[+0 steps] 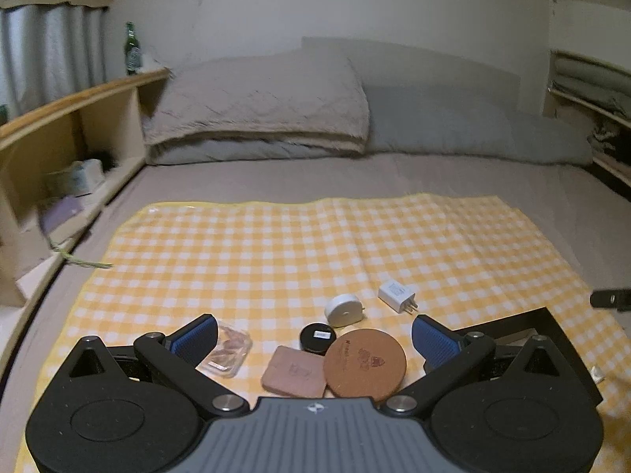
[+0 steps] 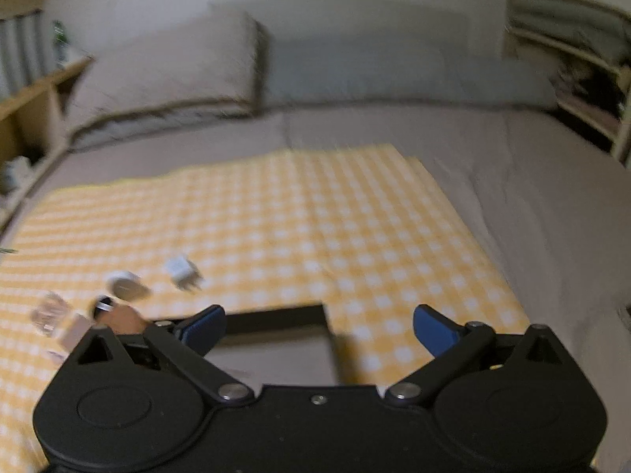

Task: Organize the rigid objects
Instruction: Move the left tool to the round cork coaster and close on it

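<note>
Lying between wide-spread left gripper (image 1: 315, 341) fingers, cork coaster (image 1: 364, 362), untouched

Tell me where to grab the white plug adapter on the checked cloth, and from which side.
Grip the white plug adapter across the two flat sides of its boxy body, coming down from above with the open left hand-held gripper. It lies flat, clear of the white round case, with its metal prongs pointing toward the camera and right, so probably stay off that end.
</note>
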